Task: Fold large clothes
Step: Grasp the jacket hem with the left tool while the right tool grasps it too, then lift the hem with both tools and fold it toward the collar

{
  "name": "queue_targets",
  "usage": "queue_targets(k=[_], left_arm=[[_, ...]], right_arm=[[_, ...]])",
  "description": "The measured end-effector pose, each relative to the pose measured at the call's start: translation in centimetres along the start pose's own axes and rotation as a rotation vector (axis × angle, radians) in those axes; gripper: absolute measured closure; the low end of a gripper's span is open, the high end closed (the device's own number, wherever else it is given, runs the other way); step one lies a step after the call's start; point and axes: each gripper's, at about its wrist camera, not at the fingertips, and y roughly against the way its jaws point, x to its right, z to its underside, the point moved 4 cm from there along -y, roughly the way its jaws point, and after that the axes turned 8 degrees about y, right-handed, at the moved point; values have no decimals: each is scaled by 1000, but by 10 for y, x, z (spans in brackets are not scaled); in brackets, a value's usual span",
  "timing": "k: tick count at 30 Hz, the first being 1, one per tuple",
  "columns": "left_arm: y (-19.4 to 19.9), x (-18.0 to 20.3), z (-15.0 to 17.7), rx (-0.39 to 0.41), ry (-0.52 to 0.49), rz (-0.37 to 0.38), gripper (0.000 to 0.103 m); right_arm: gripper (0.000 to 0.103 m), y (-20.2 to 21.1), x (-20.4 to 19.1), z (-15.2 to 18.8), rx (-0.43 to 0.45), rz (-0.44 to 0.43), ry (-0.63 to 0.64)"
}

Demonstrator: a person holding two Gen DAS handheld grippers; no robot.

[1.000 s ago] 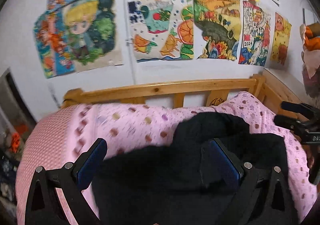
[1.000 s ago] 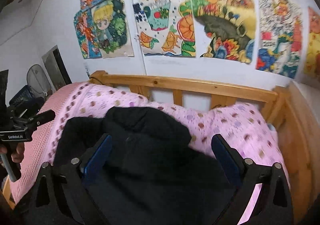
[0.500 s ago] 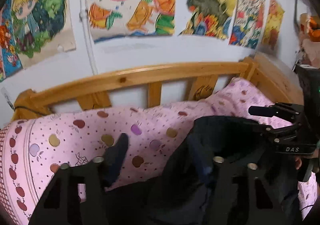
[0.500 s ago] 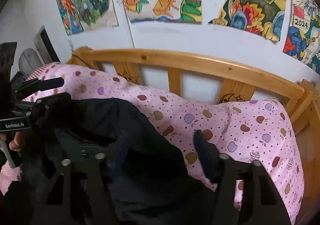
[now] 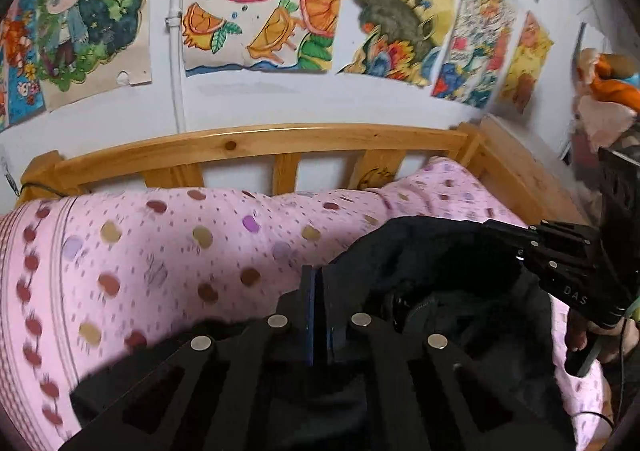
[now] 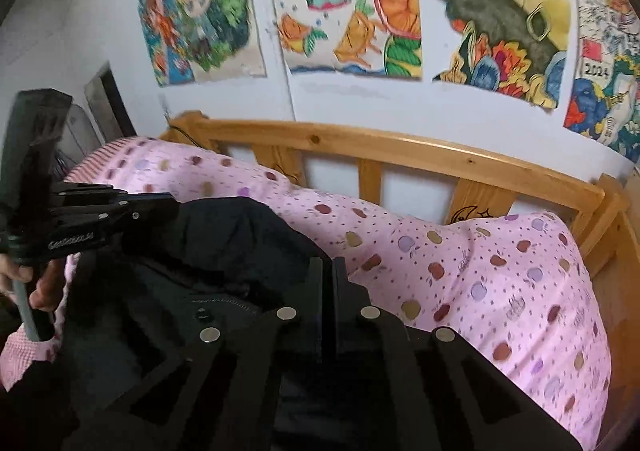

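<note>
Along the lower centre of the left wrist view, the left tongs point(image 5: 317, 287) are clenched, their blue-lined fingers point(image 5: 308, 315) pressed together on an edge of the black garment point(image 5: 424, 251). Whether fabric sits between the pads is probable but not fully clear, since the cloth and the tongs are both black.

The black garment lies bunched on the pink apple-print bedcover point(image 5: 160, 251), occupying the lower right of that frame. At the right edge, the right tongs point(image 5: 504, 229) reach in from the side with their tip against the raised fold of the garment.

At the lower centre of the right wrist view, the right tongs point(image 6: 328, 275) are likewise clenched, fingers together over the garment's point(image 6: 240, 243) edge. A stitched seam and a small dark button point(image 6: 200, 315) show on the cloth at the lower left of centre. The left tongs point(image 6: 160, 207) enter from the left edge, held by a hand point(image 6: 40, 283), with their tip touching the garment's upper fold.

Behind the bedcover point(image 6: 500, 271) runs a wooden bed rail point(image 6: 400, 149) with vertical slats. Above it, colourful drawings point(image 6: 352, 3) are fixed to the white wall point(image 6: 360, 103) across the top of both frames.
</note>
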Motion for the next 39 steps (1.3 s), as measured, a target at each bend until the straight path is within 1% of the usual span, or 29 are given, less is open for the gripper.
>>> queue_targets(k=[3, 4, 5, 8, 11, 14, 17, 20, 23, 25, 26, 29, 30, 31, 32, 33, 35, 36, 37, 38, 39], left_arm=[[36, 13, 24, 41, -83, 30, 99], [48, 17, 34, 45, -106, 37, 99], [59, 21, 44, 45, -121, 44, 99], [82, 30, 71, 35, -155, 37, 99], [90, 34, 100, 2, -183, 1, 99], [75, 35, 125, -64, -201, -65, 99], [54, 35, 141, -112, -197, -116, 99], [32, 33, 151, -138, -181, -140, 99], [17, 33, 159, -128, -199, -165, 99], [11, 30, 161, -120, -201, -176, 99], [12, 31, 161, -106, -193, -168, 99], [27, 26, 153, -51, -158, -93, 97], [37, 22, 148, -22, -133, -57, 96], [42, 21, 143, -8, -111, -35, 96], [49, 18, 136, 8, -84, -5, 96], [57, 16, 129, 28, -66, 13, 95], [69, 16, 116, 66, -58, 12, 93], [74, 16, 108, 86, -55, 15, 93], [77, 17, 100, 100, -48, 25, 90], [79, 17, 91, 110, -37, 23, 86], [77, 17, 84, 115, -22, 18, 85]], right_arm=[[100, 36, -11, 16, 45, -11, 24], [100, 53, -20, 24, 63, -13, 48], [100, 62, -25, 28, 71, -18, 62], [100, 99, -51, 51, 92, -40, 124], [100, 114, -69, 70, 69, -53, 173], [100, 109, -80, 87, 21, -56, 207], [100, 82, -80, 104, -45, -52, 195], [100, 59, -76, 119, -77, -51, 167], [100, 35, -65, 133, -88, -63, 111], [100, 28, -66, 139, -79, -62, 98], [100, 29, -66, 141, -69, -65, 94], [99, 50, -65, 135, -20, -100, 71], [97, 58, -65, 131, 0, -109, 67], [95, 73, -63, 123, 42, -122, 61], [88, 82, -62, 117, 72, -130, 56], [78, 91, -60, 110, 88, -141, 47], [70, 104, -53, 89, 148, -140, 17], [70, 103, -50, 82, 159, -134, 6], [70, 99, -44, 71, 173, -118, -19], [70, 93, -39, 64, 178, -117, -45], [70, 83, -33, 59, 168, -115, -80]])
